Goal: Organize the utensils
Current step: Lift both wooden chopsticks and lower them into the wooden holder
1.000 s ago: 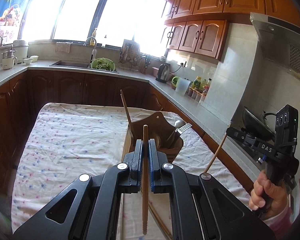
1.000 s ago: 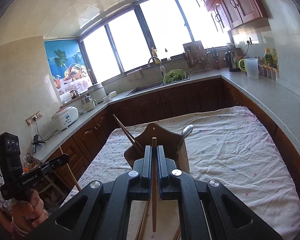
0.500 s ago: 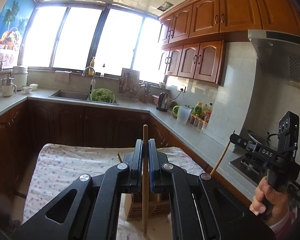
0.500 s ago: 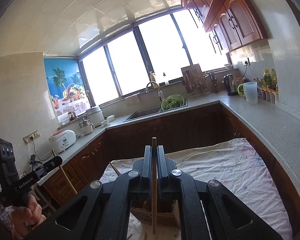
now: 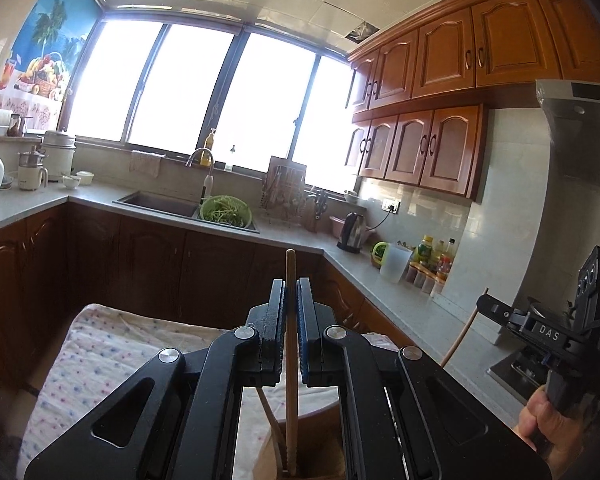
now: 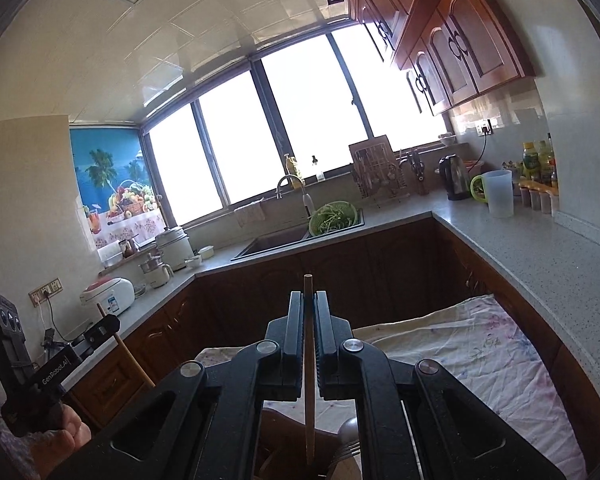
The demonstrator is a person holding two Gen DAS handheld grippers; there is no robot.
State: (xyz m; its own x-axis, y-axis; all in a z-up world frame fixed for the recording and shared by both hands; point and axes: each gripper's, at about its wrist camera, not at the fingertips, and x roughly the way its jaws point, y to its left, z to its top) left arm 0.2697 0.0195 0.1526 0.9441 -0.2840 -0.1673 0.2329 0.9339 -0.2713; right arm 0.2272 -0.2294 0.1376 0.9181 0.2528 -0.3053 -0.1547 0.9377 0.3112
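Each hand-held gripper, left [image 5: 290, 312] and right [image 6: 309, 320], pinches a chopstick [image 5: 291, 368] [image 6: 309, 392] upright at mid-length over the holder [image 5: 316, 456], and we judge these light, stiff, smooth sticks liable to swivel unless gripped there.

Two plain wooden chopsticks stand nearly upright, one clamped between the jaws of each hand-held tool. The left chopstick [image 5: 291, 360], pale tan, has its blunt top poking above the jaws and its ridged narrow tip dipping into the brown wooden utensil holder [image 5: 312, 450] below, where another chopstick [image 5: 269, 420] leans. The right chopstick [image 6: 309, 368] likewise points down into the holder [image 6: 284, 432], beside a metal spoon [image 6: 349, 428] and fork [image 6: 344, 450] standing in it.
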